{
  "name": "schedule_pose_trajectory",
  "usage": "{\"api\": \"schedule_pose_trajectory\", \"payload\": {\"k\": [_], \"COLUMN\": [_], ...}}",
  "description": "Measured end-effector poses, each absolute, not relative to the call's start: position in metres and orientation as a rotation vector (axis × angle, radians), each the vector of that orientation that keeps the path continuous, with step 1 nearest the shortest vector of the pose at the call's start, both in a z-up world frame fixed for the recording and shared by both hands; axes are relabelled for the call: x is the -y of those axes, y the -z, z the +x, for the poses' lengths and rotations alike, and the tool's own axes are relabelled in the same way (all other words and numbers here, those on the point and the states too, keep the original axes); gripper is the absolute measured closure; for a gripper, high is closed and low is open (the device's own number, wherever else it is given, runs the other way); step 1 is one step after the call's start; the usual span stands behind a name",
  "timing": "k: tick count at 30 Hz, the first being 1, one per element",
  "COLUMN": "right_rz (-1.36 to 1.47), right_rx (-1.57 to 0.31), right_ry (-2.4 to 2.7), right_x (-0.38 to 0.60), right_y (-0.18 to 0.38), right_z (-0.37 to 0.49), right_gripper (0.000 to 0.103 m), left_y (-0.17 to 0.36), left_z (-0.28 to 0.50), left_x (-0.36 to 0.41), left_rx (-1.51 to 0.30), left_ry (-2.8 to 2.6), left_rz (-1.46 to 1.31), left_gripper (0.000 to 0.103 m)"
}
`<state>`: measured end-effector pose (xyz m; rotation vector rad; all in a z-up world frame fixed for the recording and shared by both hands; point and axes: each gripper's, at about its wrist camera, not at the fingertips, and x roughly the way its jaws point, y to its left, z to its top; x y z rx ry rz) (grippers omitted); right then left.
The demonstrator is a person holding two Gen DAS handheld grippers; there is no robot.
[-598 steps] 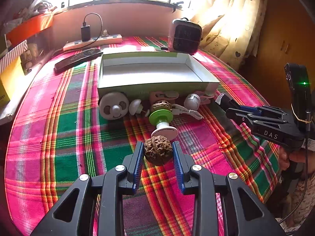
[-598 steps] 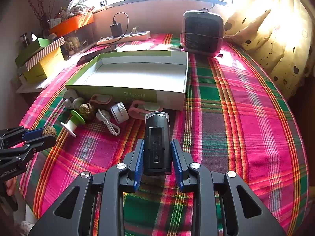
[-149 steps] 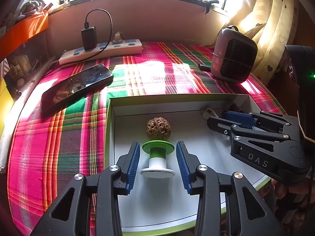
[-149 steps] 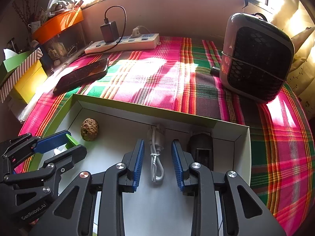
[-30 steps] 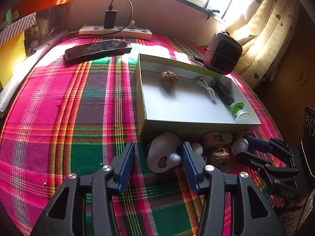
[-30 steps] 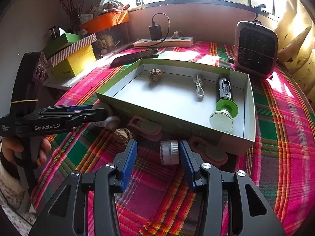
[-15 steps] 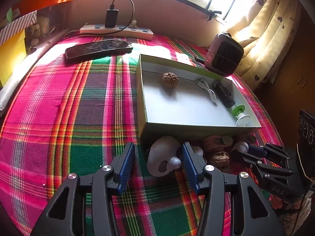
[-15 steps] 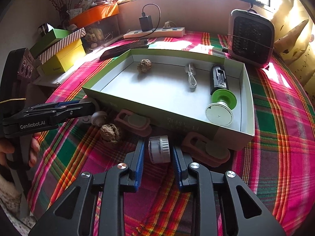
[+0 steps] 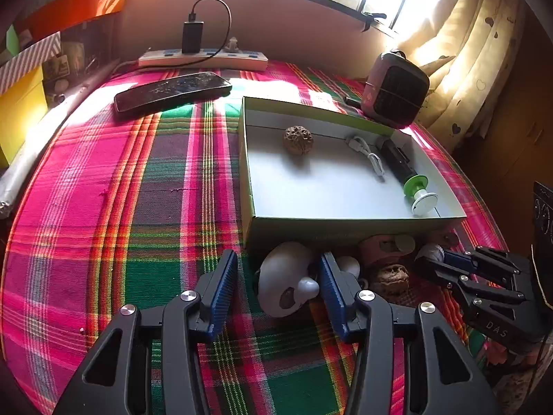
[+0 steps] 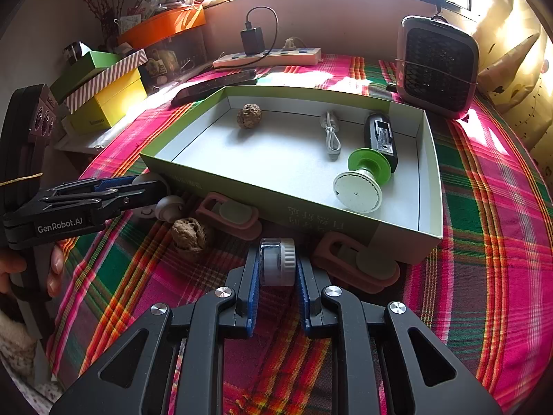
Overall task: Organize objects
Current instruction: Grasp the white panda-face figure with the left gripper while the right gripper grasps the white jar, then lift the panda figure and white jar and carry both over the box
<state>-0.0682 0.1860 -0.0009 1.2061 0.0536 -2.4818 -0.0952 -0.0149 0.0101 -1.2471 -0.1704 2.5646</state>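
A green-edged white box (image 9: 349, 223) (image 10: 221, 192) holds a walnut (image 9: 298, 139) (image 10: 249, 116), a white cable (image 10: 331, 135), a black device (image 10: 380, 135) and a green-and-white spool (image 10: 363, 180). My left gripper (image 9: 278, 278) is open around a white round panda-face toy (image 9: 287, 283) in front of the box. My right gripper (image 10: 276, 266) is shut on a small white cylinder (image 10: 277, 261) on the cloth by the box's front wall. A second walnut (image 10: 189, 233) (image 9: 390, 278), a small white mushroom-shaped piece (image 10: 169, 207) and two pink clips (image 10: 230, 216) (image 10: 359, 266) lie along the box front.
A plaid cloth covers the table (image 9: 103, 190). Behind the box are a phone (image 9: 172, 90), a power strip with charger (image 9: 204, 58) and a small heater (image 10: 437, 65). Stacked coloured boxes (image 10: 103, 103) stand at the left. A curtain (image 9: 459, 52) hangs at the right.
My right gripper has closed from open around the white cylinder to shut on it. My left gripper has stayed open around the panda toy.
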Motion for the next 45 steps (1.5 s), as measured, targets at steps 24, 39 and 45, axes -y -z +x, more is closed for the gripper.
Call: {"api": "schedule_pose_trajectory", "payload": {"k": [24,39,45], "right_rz": [1.207,1.207,1.206], "right_rx": [-0.06,-0.06,-0.055], "right_ry": [2.483,2.483,2.487], "right_x": [-0.185,-0.1851,-0.1862], "right_y": [0.0006,0.0007,0.0001], "right_z": [-0.0683,-0.0683,-0.0681], "right_gripper": [0.083,0.083,0.083], "left_y": [-0.0089,-0.0091,-0.0093], "left_z": [-0.0949,-0.0938,-0.0933], "left_x": [0.0166,0.0172,0.0181], "left_rx": [0.146,0.158,0.16], "left_ry": [-2.599,-2.603,-2.604], "left_rz": [-1.249,-1.243,-1.242], "left_gripper": [0.07,0.07,0.07]}}
